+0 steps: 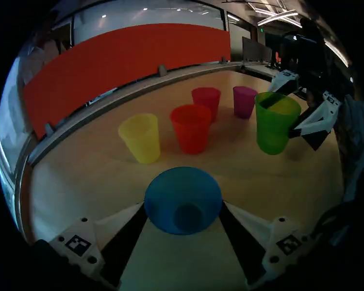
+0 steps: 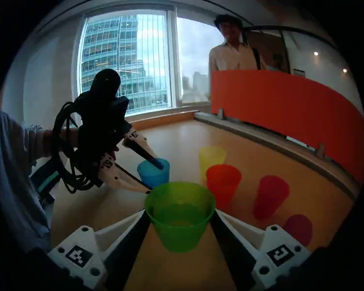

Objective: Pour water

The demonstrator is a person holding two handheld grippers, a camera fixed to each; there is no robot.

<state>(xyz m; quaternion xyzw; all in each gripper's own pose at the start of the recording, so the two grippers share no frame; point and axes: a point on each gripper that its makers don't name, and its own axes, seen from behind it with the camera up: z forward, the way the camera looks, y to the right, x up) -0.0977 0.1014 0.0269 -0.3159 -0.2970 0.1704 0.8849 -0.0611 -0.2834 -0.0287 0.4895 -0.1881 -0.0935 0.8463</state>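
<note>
The left gripper [image 1: 183, 207] holds a blue cup [image 1: 183, 194]. Its two fingers press on the cup's sides, one on each side. In the right gripper view the blue cup stands straight up, with its open end on top.

The right gripper [image 2: 180, 214] holds a green cup [image 2: 180, 233] in the same way, with both fingers tight on its sides. The green cup is straight up too. I cannot tell if there is water in either cup (the insides are too dark to see well).

In the left gripper view the green cup is off to the right, well apart from the blue cup. I cannot tell if either cup touches the table [image 1: 85, 169].

Four more cups stand on the wooden table, between the two held cups and the far edge. A yellow cup [image 1: 140, 137] is on the left and a red cup [image 1: 190, 127] is just beside it. Behind them stand a pink-red cup [image 1: 206, 102] and a purple cup [image 1: 244, 101].

A long orange wall panel [image 1: 124, 63] runs along the far side of the table. In the right gripper view a person [image 2: 230, 53] stands near a big window [image 2: 124, 63], and a grey sleeve [image 2: 12, 160] shows at the left.
</note>
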